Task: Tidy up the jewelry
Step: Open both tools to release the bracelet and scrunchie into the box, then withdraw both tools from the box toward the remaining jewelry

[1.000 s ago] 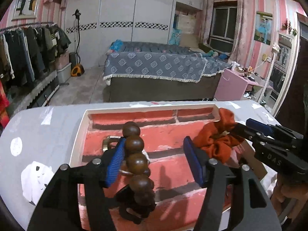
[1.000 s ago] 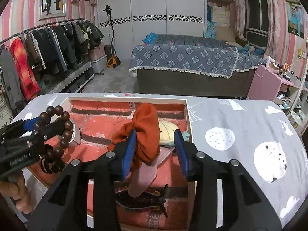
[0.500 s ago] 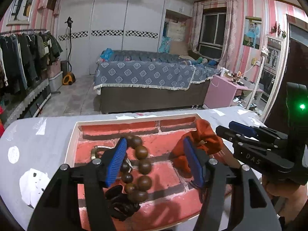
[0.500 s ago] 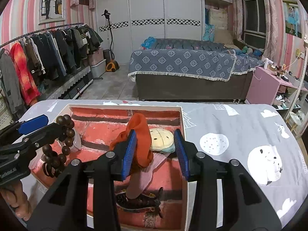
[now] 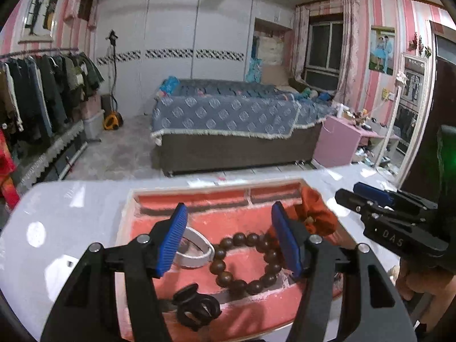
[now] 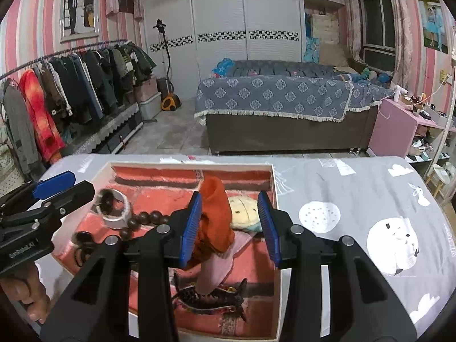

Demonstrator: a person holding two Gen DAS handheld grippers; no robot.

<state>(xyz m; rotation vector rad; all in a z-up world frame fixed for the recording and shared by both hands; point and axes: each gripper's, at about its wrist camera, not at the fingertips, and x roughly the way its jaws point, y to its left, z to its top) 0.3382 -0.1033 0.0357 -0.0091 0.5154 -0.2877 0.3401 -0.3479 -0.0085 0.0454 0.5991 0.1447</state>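
Note:
A shallow tray (image 5: 126,213) with a red brick-pattern lining sits on the grey table; it also shows in the right wrist view (image 6: 275,188). A brown wooden bead bracelet (image 5: 245,259) lies flat in the tray, free of my left gripper (image 5: 228,240), which is open above it. A white bangle (image 5: 196,249) lies beside the beads, a black hair clip (image 5: 196,307) nearer me. My right gripper (image 6: 230,228) is open, with an orange scrunchie (image 6: 216,216) resting against its left finger. A cream round clip (image 6: 242,211), a pink cloth (image 6: 216,268) and a dark patterned barrette (image 6: 211,297) lie below.
The tray sits on a grey cloth with white cartoon prints (image 6: 390,239). Behind the table stand a bed (image 6: 273,108), a clothes rack (image 6: 57,97) at the left and a pink cabinet (image 6: 393,131) at the right.
My left gripper let go of the bead bracelet, which dropped flat into the tray, and then drew back and up. The right gripper stays over the scrunchie.

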